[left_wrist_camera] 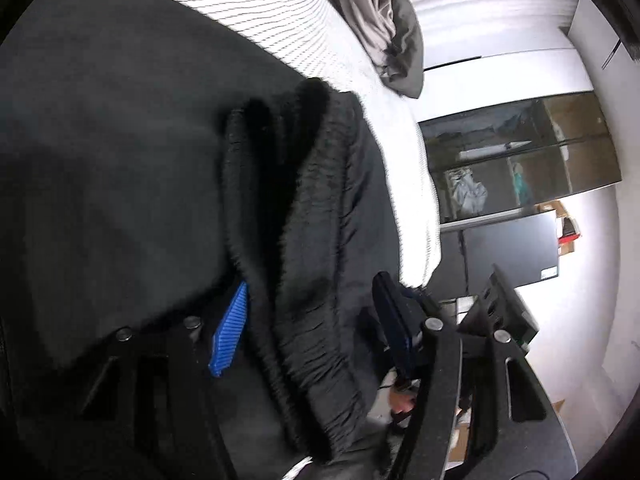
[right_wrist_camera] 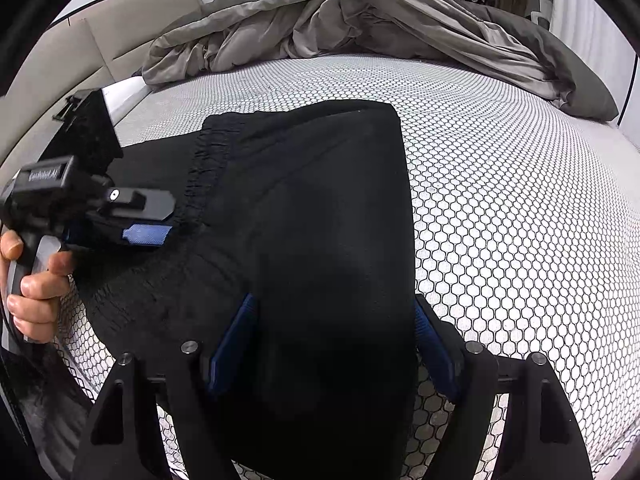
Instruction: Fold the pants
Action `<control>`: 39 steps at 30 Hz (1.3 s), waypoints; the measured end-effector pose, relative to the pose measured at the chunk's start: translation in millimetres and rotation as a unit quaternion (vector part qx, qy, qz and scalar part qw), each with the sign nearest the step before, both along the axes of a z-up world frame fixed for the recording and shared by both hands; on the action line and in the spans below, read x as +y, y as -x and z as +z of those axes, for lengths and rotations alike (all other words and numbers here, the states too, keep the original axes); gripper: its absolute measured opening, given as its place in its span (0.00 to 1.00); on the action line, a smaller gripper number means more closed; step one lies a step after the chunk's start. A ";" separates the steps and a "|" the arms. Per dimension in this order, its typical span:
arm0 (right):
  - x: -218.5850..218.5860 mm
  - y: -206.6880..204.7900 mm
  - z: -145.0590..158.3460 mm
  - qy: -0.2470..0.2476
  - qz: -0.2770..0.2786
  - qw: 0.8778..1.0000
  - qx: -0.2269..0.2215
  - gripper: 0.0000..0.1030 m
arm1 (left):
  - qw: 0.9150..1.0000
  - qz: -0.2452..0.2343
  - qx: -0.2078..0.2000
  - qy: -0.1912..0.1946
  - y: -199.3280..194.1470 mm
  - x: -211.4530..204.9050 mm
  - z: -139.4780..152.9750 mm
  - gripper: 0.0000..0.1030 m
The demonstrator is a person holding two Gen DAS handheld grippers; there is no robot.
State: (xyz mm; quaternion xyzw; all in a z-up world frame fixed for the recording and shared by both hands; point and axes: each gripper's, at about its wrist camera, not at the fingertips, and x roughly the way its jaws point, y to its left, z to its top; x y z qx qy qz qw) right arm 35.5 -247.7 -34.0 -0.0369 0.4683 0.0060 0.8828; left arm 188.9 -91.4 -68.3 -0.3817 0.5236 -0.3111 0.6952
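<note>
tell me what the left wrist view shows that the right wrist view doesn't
Only the left wrist view shows the room beyond the bed: a dark glass-fronted cabinet and a black monitor below it, plus a close look at the gathered waistband running between its jaws.

Only the right wrist view shows the left gripper from outside with the person's left hand on its handle, the beige headboard, and the pants' folded shape.

Both show the black pants, the white honeycomb-patterned mattress and the rumpled grey duvet.

Blurred white lettering, possibly "GenRobot.AI", on the left gripper [right_wrist_camera: 150, 236] body.
</note>
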 end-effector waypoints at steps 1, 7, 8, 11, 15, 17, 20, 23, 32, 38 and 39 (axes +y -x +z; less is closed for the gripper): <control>-1.2 0.6 -0.1 -0.002 0.000 1.000 0.000 0.76 | 1.000 0.007 -0.006 -0.003 0.4 -2.9 2.3 0.56; -5.4 5.5 1.8 -0.001 -0.003 1.000 -0.005 0.77 | 0.990 0.025 -0.087 -0.110 8.9 -18.5 30.0 0.13; -5.2 5.7 2.4 -0.001 -0.002 1.000 -0.006 0.77 | 0.988 0.026 -0.097 -0.118 10.5 -15.9 34.8 0.12; -5.1 5.1 4.9 -0.015 0.001 1.000 -0.007 0.77 | 0.983 0.039 -0.124 -0.127 18.9 9.6 50.6 0.10; 1.6 2.5 5.8 -0.037 0.009 0.999 -0.003 0.77 | 0.975 0.087 -0.142 -0.148 37.8 76.2 72.4 0.09; 6.8 1.2 4.0 -0.042 0.016 0.999 0.002 0.77 | 0.966 0.101 -0.151 -0.185 49.0 107.7 79.6 0.09; 16.0 0.0 1.7 -0.043 0.025 0.999 0.010 0.77 | 0.953 0.138 -0.125 -0.239 52.6 150.2 70.0 0.09; 24.3 1.0 0.4 -0.051 0.042 0.998 0.014 0.77 | 0.958 0.128 -0.092 -0.239 50.3 171.6 47.4 0.12; 23.2 0.7 -0.2 -0.080 0.038 0.996 0.019 0.77 | 0.949 0.164 -0.099 -0.249 61.2 194.7 43.2 0.14; 6.3 0.7 6.0 -0.193 0.032 0.981 0.015 0.77 | 0.960 0.139 -0.107 -0.217 62.4 194.3 46.6 0.30; 4.9 0.1 5.7 -0.205 0.030 0.978 0.015 0.76 | 0.960 0.136 -0.102 -0.220 56.2 184.2 47.4 0.38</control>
